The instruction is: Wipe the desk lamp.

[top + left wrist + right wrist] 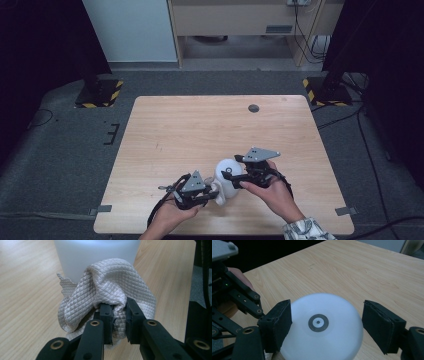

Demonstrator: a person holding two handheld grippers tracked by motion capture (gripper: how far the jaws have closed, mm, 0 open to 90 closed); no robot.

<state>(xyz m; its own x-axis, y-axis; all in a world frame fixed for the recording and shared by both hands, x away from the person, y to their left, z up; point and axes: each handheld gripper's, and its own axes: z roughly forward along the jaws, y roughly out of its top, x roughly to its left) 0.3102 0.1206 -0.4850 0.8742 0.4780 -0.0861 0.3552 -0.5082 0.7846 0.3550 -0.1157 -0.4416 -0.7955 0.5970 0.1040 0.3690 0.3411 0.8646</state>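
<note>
Grey carpet surrounds the light wooden counter, with two black stands on yellow-and-black striped feet beyond its far corners. Near the counter's front edge stands a white, rounded plastic vessel, and both hands work at it.

From the high view, the left gripper comes in from the vessel's left and the right gripper reaches over its top, but how either grips is hard to read there.

Looking along the left gripper, its jaws are closed tight on a bunched beige cloth with a quilted diamond weave, which is pressed against the vessel's frosted side just above the counter.

Seen along the right gripper, the vessel's domed top carries a small grey ring at its centre. The padded jaws stand wide on either side of the dome: the left pad touches its edge, while the right pad stands just clear of it. The left gripper's black linkage and the hand behind it show to the vessel's left.
</note>
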